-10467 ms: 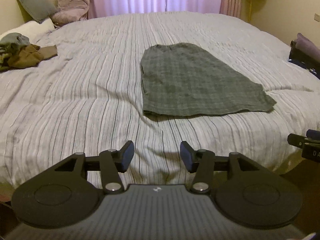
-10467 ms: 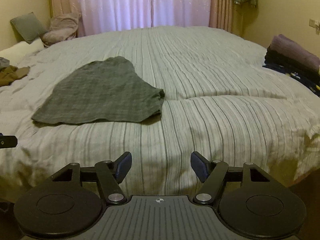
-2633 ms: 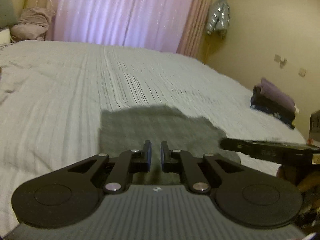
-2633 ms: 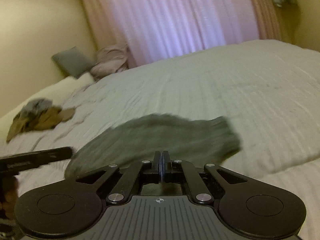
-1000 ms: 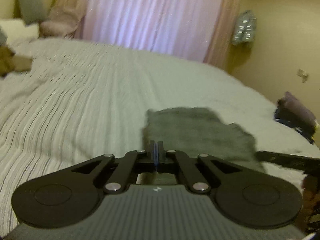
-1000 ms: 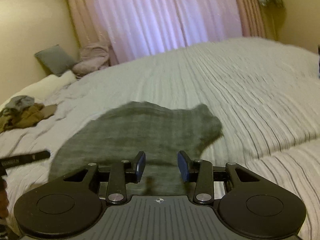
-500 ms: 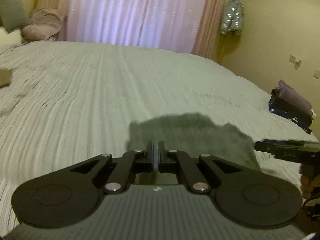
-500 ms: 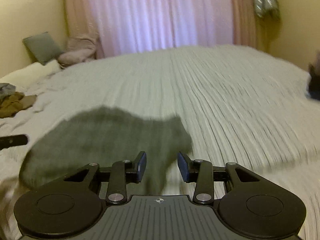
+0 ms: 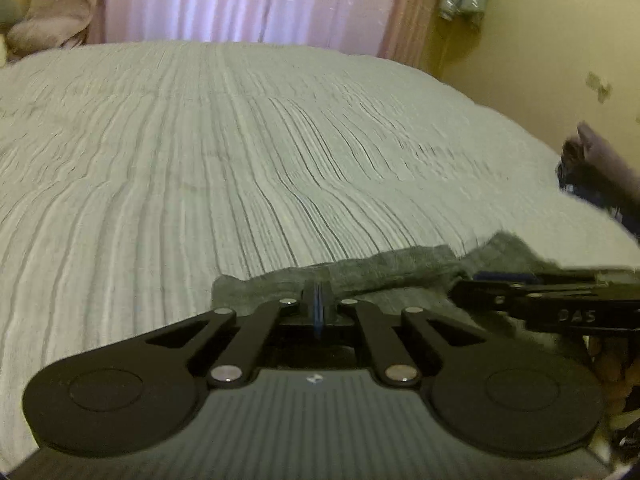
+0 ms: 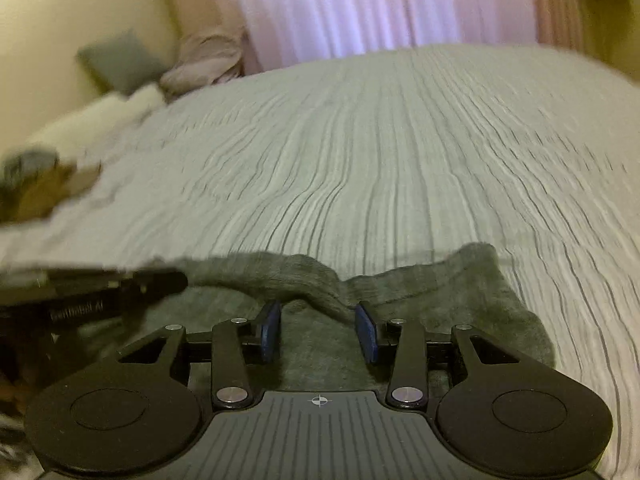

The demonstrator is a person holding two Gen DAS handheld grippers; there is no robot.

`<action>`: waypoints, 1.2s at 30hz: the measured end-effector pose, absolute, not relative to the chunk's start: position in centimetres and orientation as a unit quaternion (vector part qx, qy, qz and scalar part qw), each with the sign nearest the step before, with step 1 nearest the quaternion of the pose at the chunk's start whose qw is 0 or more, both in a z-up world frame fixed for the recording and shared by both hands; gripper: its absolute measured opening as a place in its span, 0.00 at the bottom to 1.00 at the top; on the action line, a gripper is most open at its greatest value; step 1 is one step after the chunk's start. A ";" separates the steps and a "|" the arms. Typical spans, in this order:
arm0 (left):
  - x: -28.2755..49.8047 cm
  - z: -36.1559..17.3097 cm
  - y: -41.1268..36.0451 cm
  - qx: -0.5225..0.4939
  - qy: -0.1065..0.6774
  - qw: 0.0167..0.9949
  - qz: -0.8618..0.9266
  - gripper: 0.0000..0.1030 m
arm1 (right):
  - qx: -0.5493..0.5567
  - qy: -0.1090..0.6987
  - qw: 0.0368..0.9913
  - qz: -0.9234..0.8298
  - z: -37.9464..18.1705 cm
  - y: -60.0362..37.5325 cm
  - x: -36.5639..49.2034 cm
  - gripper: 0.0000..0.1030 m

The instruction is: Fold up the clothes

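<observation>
A dark grey checked garment (image 9: 404, 276) lies folded on the striped bed cover, close under both grippers. My left gripper (image 9: 317, 300) is shut on the garment's near edge. My right gripper (image 10: 319, 330) is open, its blue-padded fingers (image 10: 271, 330) hovering just over a raised fold of the garment (image 10: 452, 300). Each gripper shows in the other's view: the right one in the left wrist view (image 9: 560, 300), the left one in the right wrist view (image 10: 92, 288). Both views are blurred by motion.
The striped bed cover (image 9: 240, 152) stretches ahead to pink curtains (image 10: 380, 8). A stack of folded clothes (image 9: 600, 168) sits at the bed's right edge. A loose pile of clothes (image 10: 36, 188) and pillows (image 10: 120, 60) lie at the far left.
The garment has been folded from a long spread shape into a shorter one. Over the last second the right gripper has stayed open and both grippers have come lower and closer to the fabric.
</observation>
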State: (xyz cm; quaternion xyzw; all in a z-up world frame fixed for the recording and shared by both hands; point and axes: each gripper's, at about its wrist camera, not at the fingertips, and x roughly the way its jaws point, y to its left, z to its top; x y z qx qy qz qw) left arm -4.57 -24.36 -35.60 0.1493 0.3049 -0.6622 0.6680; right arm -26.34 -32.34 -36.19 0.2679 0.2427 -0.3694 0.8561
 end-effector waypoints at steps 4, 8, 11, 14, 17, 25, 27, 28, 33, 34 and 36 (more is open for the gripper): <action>-4.5 -32.8 -20.8 0.134 0.300 0.686 -0.649 0.02 | 0.243 0.220 0.853 -0.407 -33.3 -28.9 -29.3 0.39; -6.1 -31.5 -15.2 0.134 0.291 0.698 -0.641 0.02 | 0.229 0.206 0.858 -0.412 -31.7 -23.5 -31.4 0.39; -7.3 -32.7 -12.6 0.145 0.303 0.701 -0.630 0.03 | 0.227 0.231 0.850 -0.416 -32.9 -21.2 -31.2 0.39; -8.0 -33.7 -12.1 0.157 0.321 0.716 -0.599 0.03 | 0.224 0.262 0.834 -0.431 -34.1 -19.7 -30.8 0.39; -9.2 -32.2 -10.8 0.165 0.311 0.733 -0.582 0.04 | 0.225 0.262 0.827 -0.443 -33.4 -17.9 -31.0 0.39; -12.7 -31.3 -5.3 0.191 0.322 0.751 -0.544 0.18 | 0.244 0.246 0.808 -0.476 -31.7 -12.4 -33.4 0.73; -13.5 -31.4 -3.9 0.199 0.320 0.752 -0.540 0.20 | 0.239 0.242 0.810 -0.477 -31.2 -10.9 -33.9 0.73; -13.8 -31.4 -3.3 0.202 0.319 0.753 -0.539 0.22 | 0.239 0.241 0.810 -0.477 -31.0 -10.3 -34.1 0.73; -15.3 -30.2 -0.6 0.206 0.302 0.763 -0.533 0.27 | 0.234 0.238 0.811 -0.481 -30.2 -7.9 -35.2 0.73; -15.6 -29.9 0.0 0.207 0.296 0.766 -0.532 0.28 | 0.233 0.236 0.811 -0.481 -30.1 -7.5 -35.5 0.73; -16.2 -29.3 0.9 0.210 0.286 0.770 -0.530 0.30 | 0.233 0.231 0.812 -0.482 -29.8 -6.7 -36.1 0.73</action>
